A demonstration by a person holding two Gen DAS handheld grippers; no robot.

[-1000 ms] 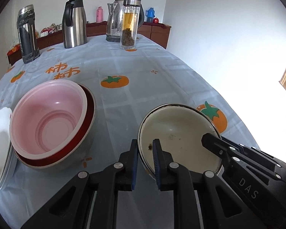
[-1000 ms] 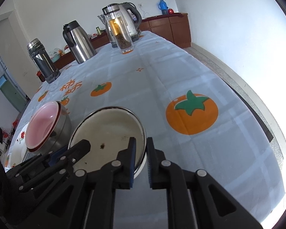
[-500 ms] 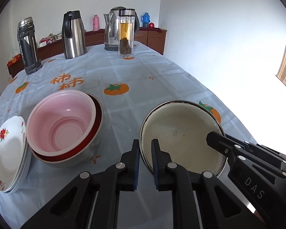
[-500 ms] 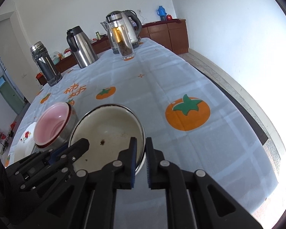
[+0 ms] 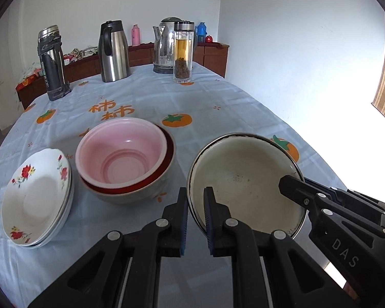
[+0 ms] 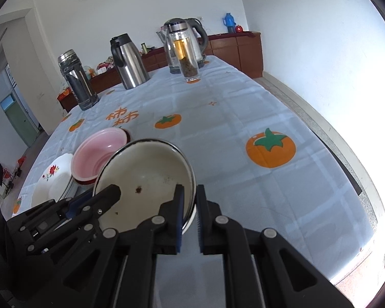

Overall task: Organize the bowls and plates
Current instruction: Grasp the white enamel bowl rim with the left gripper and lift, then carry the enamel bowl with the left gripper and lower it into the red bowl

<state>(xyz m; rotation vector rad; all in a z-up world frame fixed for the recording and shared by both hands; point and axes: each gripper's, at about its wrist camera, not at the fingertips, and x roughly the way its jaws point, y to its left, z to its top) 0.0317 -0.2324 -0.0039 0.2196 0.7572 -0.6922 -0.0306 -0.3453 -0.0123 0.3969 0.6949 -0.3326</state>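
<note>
A cream enamel bowl (image 5: 243, 177) with a dark rim and specks inside is held above the table by both grippers. My left gripper (image 5: 195, 206) is shut on its left rim. My right gripper (image 6: 190, 205) is shut on its right rim; the bowl also shows in the right wrist view (image 6: 146, 179). A pink bowl (image 5: 120, 151) sits nested in a red-rimmed bowl (image 5: 166, 159) to the left. A stack of white floral plates (image 5: 33, 195) lies further left.
At the table's far end stand a dark flask (image 5: 52, 64), a steel carafe (image 5: 114, 51), an electric kettle (image 5: 164, 46) and a glass tea bottle (image 5: 182, 54). The table's right edge (image 6: 346, 179) drops to the floor. A wooden sideboard (image 5: 213, 54) stands behind.
Both grippers have lifted the cream bowl off the table. The views have risen and pulled back, so the plates and pink bowl show more fully on the left.
</note>
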